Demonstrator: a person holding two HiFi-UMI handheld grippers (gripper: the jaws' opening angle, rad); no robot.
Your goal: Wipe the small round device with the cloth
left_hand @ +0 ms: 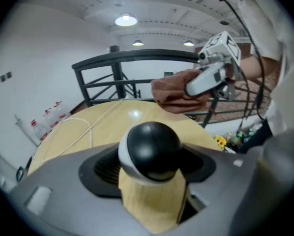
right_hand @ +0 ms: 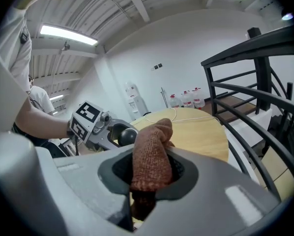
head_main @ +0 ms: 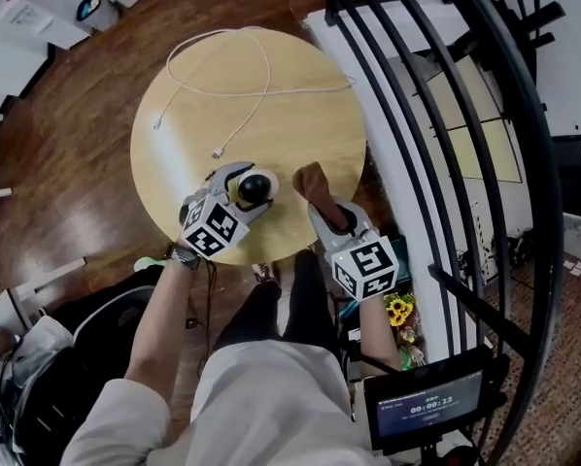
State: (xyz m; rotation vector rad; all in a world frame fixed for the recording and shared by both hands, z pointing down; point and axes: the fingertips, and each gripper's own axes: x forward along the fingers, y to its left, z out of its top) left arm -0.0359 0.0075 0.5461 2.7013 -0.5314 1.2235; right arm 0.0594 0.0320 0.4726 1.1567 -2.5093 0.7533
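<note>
The small round device (head_main: 257, 186) is a black ball with a white rim. It sits between the jaws of my left gripper (head_main: 249, 191), which is shut on it over the near edge of the round wooden table (head_main: 300, 115). In the left gripper view the device (left_hand: 152, 149) fills the gap between the grey jaws. My right gripper (head_main: 322, 202) is shut on a brown knitted cloth (head_main: 315, 181), held just right of the device and apart from it. In the right gripper view the cloth (right_hand: 151, 156) sticks up from the jaws, with the device (right_hand: 127, 135) beyond at the left.
A white cable (head_main: 242, 90) loops across the far half of the table. A black metal railing (head_main: 436, 115) curves along the right side. Yellow flowers (head_main: 399, 311) and a small screen (head_main: 428, 406) are down at my right. My legs are below the table's near edge.
</note>
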